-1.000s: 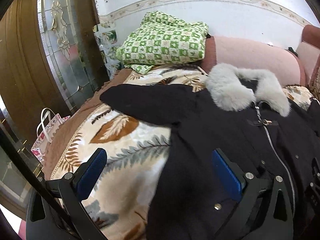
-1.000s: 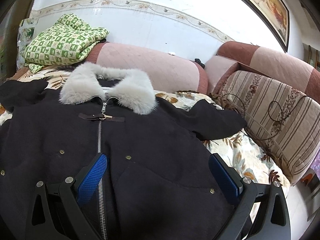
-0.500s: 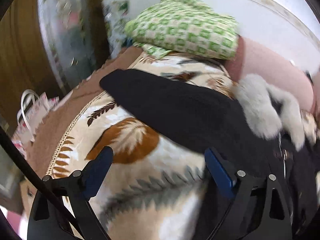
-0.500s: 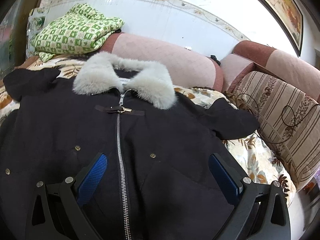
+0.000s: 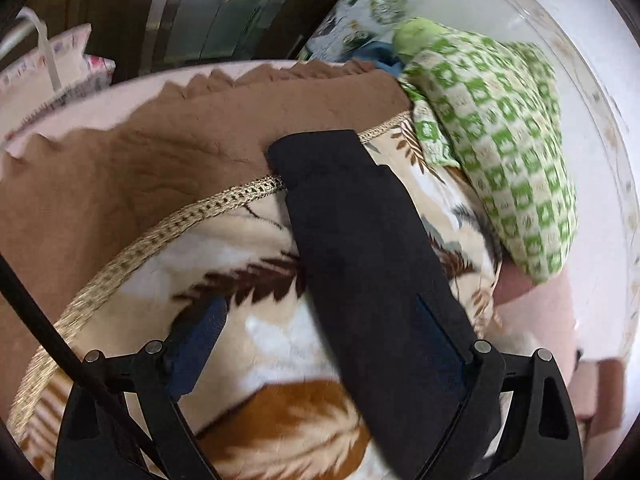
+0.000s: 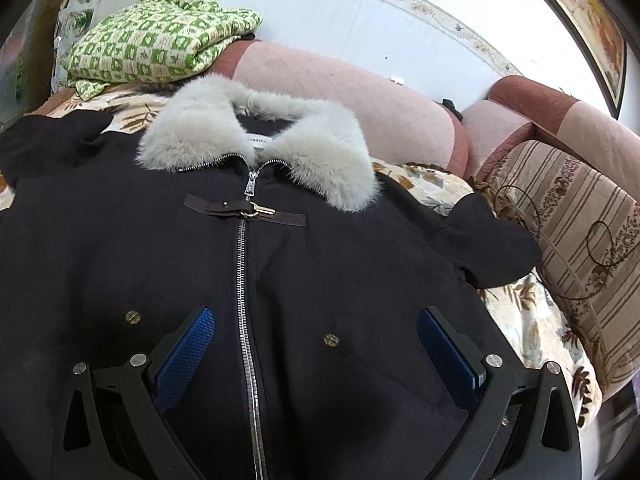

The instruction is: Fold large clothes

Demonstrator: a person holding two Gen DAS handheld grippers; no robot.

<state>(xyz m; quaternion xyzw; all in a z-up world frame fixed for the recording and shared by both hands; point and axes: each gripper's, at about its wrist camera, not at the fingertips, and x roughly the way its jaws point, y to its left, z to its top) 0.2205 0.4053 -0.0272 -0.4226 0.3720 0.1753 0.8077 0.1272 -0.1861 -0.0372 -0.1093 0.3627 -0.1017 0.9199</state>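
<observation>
A black coat [image 6: 320, 264] with a grey fur collar [image 6: 256, 136] and a closed zipper [image 6: 242, 280] lies face up, spread on a leaf-print blanket [image 6: 532, 320]. Its left sleeve [image 5: 360, 248] stretches across the blanket [image 5: 272, 328] in the left wrist view, cuff toward the brown border. My left gripper [image 5: 324, 340] is open and hovers over this sleeve and the blanket beside it. My right gripper [image 6: 316, 340] is open and empty above the coat's lower front, the zipper between its fingers. The right sleeve [image 6: 492, 240] lies by a striped cushion.
A folded green checked blanket [image 6: 160, 40] sits on the pink sofa back [image 6: 360, 108] at the far left. A striped cushion [image 6: 572, 216] leans at the right. A brown blanket border [image 5: 140, 152] and a printed bag [image 5: 48, 72] lie past the left edge.
My left gripper has swung left and forward from the coat's body to its left sleeve. My right gripper has shifted left and closer over the coat's zipper. Both stay open.
</observation>
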